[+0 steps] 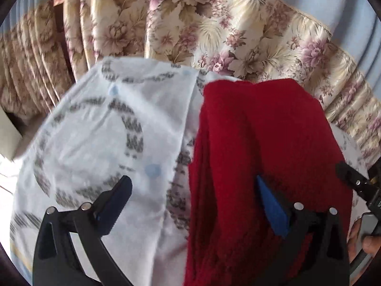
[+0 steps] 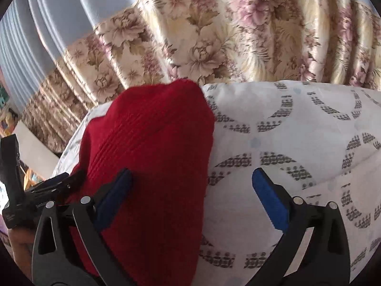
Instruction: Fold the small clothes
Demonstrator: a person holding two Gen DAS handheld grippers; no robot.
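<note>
The left gripper [image 1: 194, 203] stands wide open, its blue-padded fingers apart and gripping nothing, one finger over the one red knit garment [image 1: 262, 155]. The right gripper [image 2: 191, 197] is equally spread and empty. The ribbed, folded garment lies on a white patterned sheet [image 2: 297, 131], probably cotton, before floral curtains [image 2: 226, 35].

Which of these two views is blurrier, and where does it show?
Left wrist view: the white patterned sheet is smeared, its grey print soft, and the red knit garment shows no ribbing. Right wrist view: sharper, print on the sheet crisp, ribs visible on the garment; both bend at the fisheye edges.
</note>
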